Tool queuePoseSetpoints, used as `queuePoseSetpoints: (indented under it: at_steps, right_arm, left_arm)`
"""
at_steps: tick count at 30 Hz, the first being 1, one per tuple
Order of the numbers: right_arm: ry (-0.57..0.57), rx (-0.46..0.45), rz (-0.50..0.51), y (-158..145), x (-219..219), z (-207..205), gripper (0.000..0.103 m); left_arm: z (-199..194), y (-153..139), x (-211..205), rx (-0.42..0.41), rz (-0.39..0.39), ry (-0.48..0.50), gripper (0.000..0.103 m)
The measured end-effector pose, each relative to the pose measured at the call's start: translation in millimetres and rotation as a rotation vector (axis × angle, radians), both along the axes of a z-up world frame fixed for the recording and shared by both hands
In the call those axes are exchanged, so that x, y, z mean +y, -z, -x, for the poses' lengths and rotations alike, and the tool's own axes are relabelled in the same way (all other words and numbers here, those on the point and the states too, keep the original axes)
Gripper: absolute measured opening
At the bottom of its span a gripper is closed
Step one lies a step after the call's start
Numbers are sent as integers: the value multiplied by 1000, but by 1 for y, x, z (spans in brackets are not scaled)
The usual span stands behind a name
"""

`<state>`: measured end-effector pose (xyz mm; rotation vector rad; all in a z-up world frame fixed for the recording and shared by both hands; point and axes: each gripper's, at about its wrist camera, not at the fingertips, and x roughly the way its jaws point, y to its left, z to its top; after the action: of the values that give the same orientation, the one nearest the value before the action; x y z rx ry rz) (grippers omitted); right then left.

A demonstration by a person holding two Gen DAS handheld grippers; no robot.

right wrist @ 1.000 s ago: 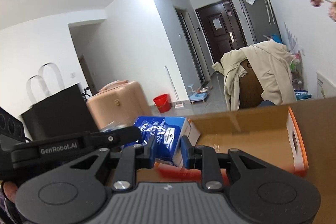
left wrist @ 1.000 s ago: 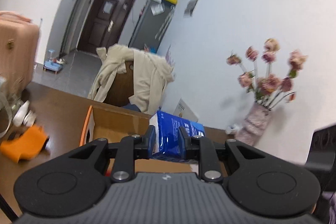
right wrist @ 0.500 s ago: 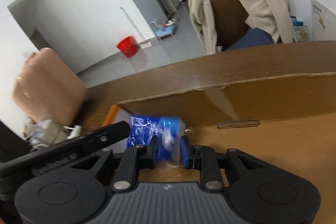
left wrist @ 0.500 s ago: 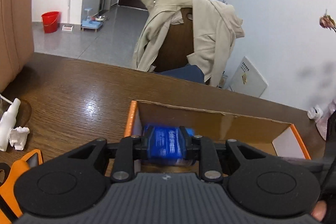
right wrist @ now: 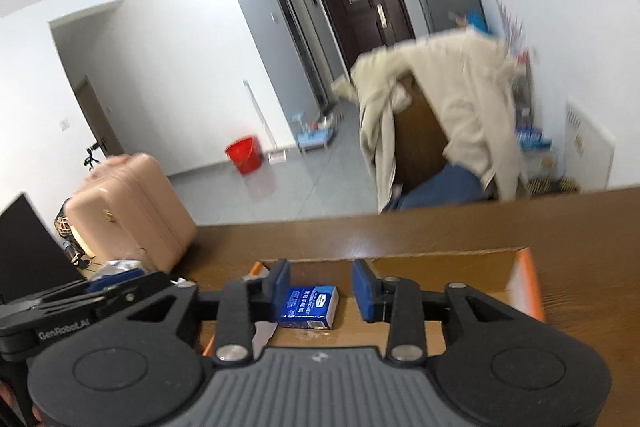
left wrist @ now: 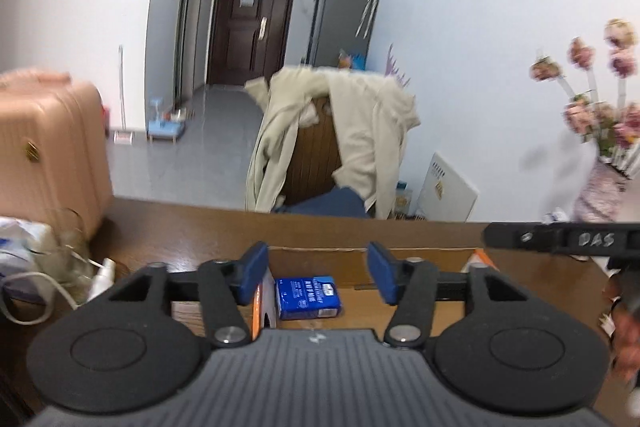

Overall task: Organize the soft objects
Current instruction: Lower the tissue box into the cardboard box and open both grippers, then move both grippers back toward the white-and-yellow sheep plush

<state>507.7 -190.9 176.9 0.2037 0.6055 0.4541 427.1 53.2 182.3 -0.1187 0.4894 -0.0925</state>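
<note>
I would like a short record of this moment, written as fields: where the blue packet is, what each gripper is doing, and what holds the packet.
item: blue plastic-wrapped tissue packet, lying flat
container: open brown cardboard box with orange edges, on the dark wooden table
packet position: inside the box, near its left end
left gripper: jaws opening, above the packet, not touching it
right gripper: jaws opening, nothing pressed between the pads
packet held: no
</note>
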Motion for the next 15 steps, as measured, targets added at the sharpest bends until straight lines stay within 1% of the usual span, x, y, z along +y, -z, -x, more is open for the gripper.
queuePoseSetpoints:
  at_steps: [1,2,3,5,6,7,8,9,12,14,15]
  right_arm:
    - [-4,-26,8,-11,-7,18,40]
    - [-7,-48,13,-19,-15,35,45]
    - [-6,-74,19,-28,-23,57,49]
    - [-3,-112,33,-39,-36,94,54]
    - [-3,-130,39,-42,-44,108,58]
    - [-3,-155,50,-45,-51,131,60]
    - [2,-171,59,-46,-57,146,65]
    - [11,-199,71,-45,-63,168,69]
    - [22,-276,116,-31,-72,222,76]
    - [36,-313,154,-14,-75,258,77]
    - [44,-331,168,-5,-76,276,80]
  left_arm:
    - [15,-7,-2,-18,-7,8,73]
    - [33,-14,-4,-35,-16,14,77]
    - [51,-19,-7,-50,-29,21,78]
    - [83,-27,-11,-74,-49,39,80]
    - [100,-29,-13,-88,-52,46,81]
    - [117,-30,-14,-101,-48,50,85]
    - [135,-30,-15,-114,-43,54,86]
    - [154,-29,-16,-124,-38,58,86]
    - [200,-18,-22,-157,-35,88,90]
    - [229,-6,-27,-183,-57,95,92]
    - [244,2,-30,-200,-71,91,92]
